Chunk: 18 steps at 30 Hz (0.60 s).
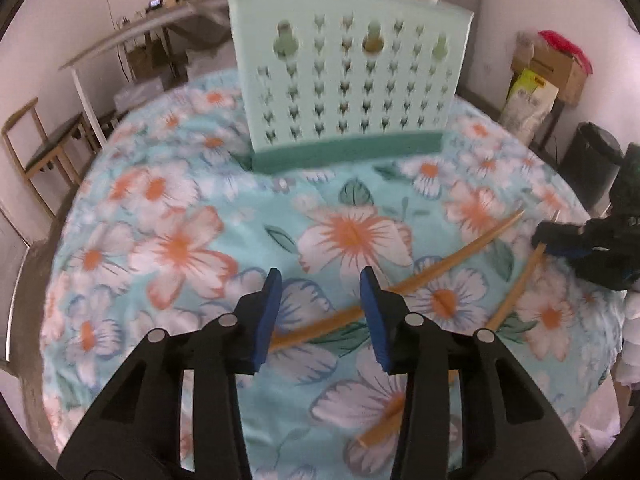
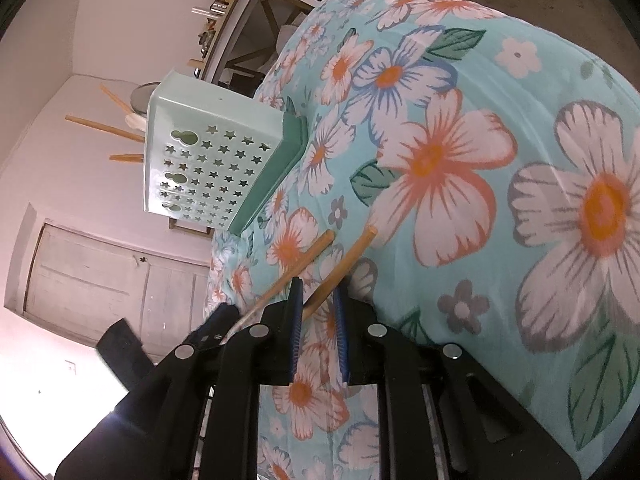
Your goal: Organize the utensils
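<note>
Two chopsticks (image 1: 404,284) (image 1: 516,292): flat on floral cloth (image 1: 192,240), lower right of left view
Left gripper (image 1: 320,312): wide apart, straddling one chopstick
Right gripper (image 2: 318,320): narrow, chopstick between pads, grip uncertain
Holder (image 1: 348,80): mint, perforated, upper centre, sticks inside
</note>
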Tool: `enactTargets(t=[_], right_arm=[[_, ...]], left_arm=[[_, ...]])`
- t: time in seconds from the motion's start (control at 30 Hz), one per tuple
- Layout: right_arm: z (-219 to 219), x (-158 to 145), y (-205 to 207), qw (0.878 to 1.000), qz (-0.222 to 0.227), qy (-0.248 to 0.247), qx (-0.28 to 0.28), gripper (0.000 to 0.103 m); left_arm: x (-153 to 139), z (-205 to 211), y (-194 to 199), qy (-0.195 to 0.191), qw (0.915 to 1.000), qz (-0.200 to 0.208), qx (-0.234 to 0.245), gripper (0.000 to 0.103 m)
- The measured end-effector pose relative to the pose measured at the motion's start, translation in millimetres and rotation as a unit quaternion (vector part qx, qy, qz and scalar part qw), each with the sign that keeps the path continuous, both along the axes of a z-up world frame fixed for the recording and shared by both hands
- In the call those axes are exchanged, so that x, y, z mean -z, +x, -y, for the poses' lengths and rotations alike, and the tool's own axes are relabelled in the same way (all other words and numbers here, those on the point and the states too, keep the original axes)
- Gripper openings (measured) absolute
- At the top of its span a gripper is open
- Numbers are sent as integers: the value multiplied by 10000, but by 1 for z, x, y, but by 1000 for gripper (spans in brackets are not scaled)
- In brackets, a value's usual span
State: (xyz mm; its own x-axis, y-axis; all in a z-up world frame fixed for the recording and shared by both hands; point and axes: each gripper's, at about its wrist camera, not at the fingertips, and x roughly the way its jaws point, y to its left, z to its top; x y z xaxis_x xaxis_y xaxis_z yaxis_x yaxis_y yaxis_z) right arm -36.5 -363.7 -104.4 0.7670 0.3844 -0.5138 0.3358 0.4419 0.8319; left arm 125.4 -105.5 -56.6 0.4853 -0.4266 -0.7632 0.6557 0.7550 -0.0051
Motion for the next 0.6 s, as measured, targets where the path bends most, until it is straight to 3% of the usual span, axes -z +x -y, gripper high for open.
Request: enactTargets(t=[0.1, 0.27, 0.47, 0.6], right_arm=[[2, 0, 7, 10000, -7, -28, -63, 14], [4, 0, 23, 9998, 10, -95, -178, 14], [2, -1, 45, 9993, 2, -159, -344, 12], [-4, -2, 63, 9984, -16, -186, -541, 12]], left_arm=[[1, -7, 4, -202, 9992, -337, -22, 38], [3, -27, 2, -686, 9904, -1195, -61, 38], [4, -38, -32, -770, 9853, -1522, 127, 37], [7, -45, -48, -1158, 9718, -2047, 174, 37]])
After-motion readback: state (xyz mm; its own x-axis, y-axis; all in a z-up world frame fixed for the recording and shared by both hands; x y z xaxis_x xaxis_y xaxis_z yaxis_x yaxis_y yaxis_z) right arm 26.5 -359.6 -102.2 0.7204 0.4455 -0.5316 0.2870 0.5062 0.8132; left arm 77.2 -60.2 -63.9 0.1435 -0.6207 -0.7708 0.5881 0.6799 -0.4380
